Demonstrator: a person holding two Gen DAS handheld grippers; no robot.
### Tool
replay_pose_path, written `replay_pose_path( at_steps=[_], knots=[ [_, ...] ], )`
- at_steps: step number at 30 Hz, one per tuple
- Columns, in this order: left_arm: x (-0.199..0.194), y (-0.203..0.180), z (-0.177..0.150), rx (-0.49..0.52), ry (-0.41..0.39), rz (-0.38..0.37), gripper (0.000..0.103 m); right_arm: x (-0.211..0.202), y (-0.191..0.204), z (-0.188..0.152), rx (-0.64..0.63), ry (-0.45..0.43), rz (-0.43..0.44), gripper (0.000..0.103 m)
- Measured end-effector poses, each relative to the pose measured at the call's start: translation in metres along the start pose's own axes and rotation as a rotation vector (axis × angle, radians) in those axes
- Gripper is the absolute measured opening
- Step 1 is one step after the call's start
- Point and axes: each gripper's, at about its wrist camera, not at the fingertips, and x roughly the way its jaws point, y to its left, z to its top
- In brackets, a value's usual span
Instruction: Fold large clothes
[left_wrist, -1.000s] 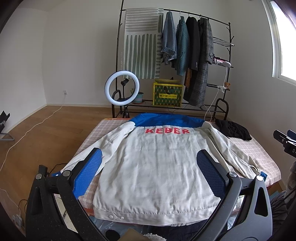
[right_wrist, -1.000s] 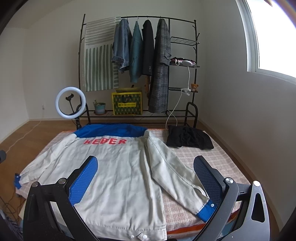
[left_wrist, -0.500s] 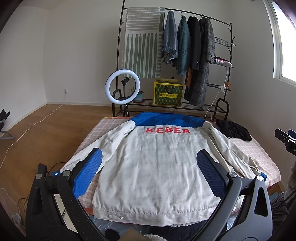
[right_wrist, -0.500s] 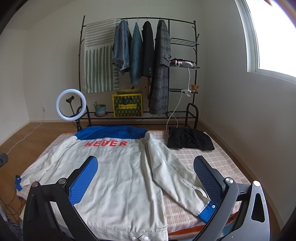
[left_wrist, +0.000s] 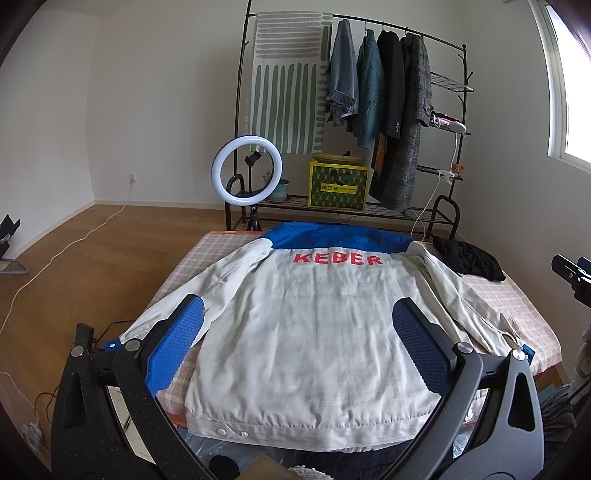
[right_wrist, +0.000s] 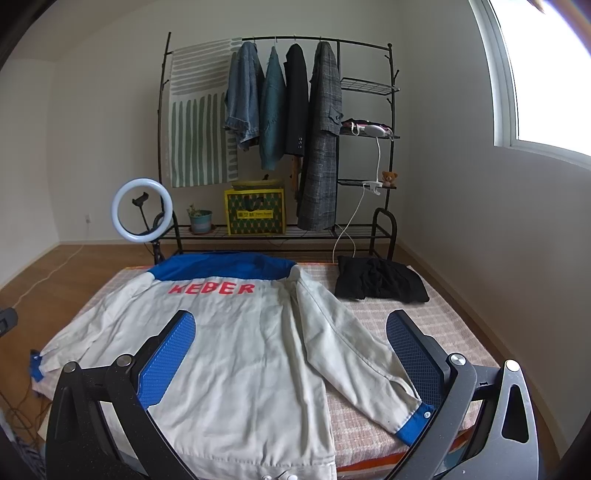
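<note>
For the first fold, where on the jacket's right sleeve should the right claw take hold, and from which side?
Probably at the blue cuff of the jacket. The sleeve lies flat and angled out from the body, with its cuff end nearest the open right claw, close to the near edge of the bed. Coming in low from that near side, pinching the cuff's edge, looks easiest.

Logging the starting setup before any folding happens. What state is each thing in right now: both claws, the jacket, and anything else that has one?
Left claw: open, empty, above the jacket's hem.
Right claw: open, empty, holding nothing.
Jacket: unfolded, spread flat, back up, sleeves out to the sides.
Black garment: crumpled heap on the bed's far corner.
Ring light: lit.
Hanging clothes: on hangers on the rack.
</note>
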Motion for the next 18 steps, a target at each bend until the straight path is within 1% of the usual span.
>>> replay_pose_path(
  at_steps=[13,18],
  knots=[
    [0.017,0.006,-0.002,-0.009,0.017,0.025,0.103,0.008,0.004,0.003,0.000,-0.004,0.005,0.103],
    [0.026,0.011,0.000,-0.015,0.027,0.050,0.103,0.015,0.005,0.003,-0.001,-0.001,0.012,0.103]
  ],
)
